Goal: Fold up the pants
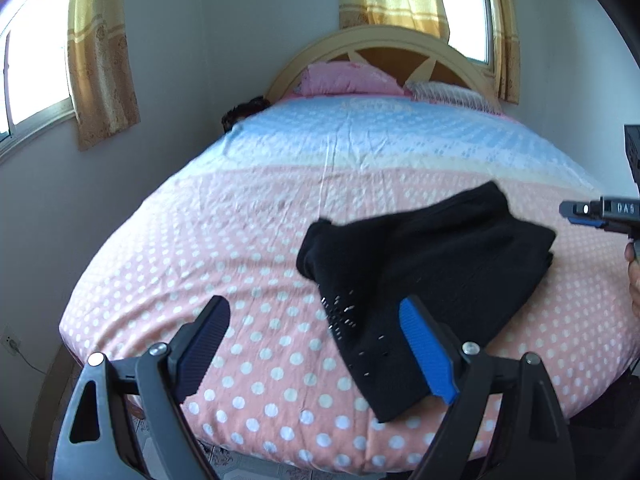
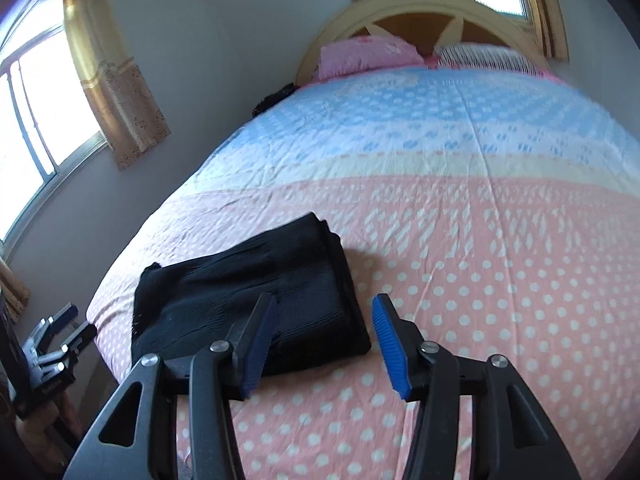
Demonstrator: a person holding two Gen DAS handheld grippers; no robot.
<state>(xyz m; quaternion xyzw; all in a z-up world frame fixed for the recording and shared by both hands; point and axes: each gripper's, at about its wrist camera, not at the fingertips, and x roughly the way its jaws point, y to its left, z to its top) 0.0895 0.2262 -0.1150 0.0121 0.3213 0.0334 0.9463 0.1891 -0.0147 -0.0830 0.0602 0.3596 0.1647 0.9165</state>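
Black pants (image 1: 432,276) lie folded in a thick bundle on the pink dotted bedsheet (image 1: 224,264), near the bed's front edge. Small silver studs show on the nearest layer. My left gripper (image 1: 316,308) hovers above the sheet just left of the bundle, jaws wide open and holding nothing. In the right wrist view the same pants (image 2: 248,304) lie left of centre. My right gripper (image 2: 324,312) stands open over the bundle's right edge, with nothing pinched between its blue pads. The right gripper's tip (image 1: 580,212) also shows at the right edge of the left wrist view.
The bed fills both views, with a blue band further back and pink pillows (image 1: 344,78) against a curved wooden headboard (image 1: 384,46). Curtained windows (image 1: 100,48) flank the corner walls. The left gripper (image 2: 60,340) shows beyond the bed's left edge.
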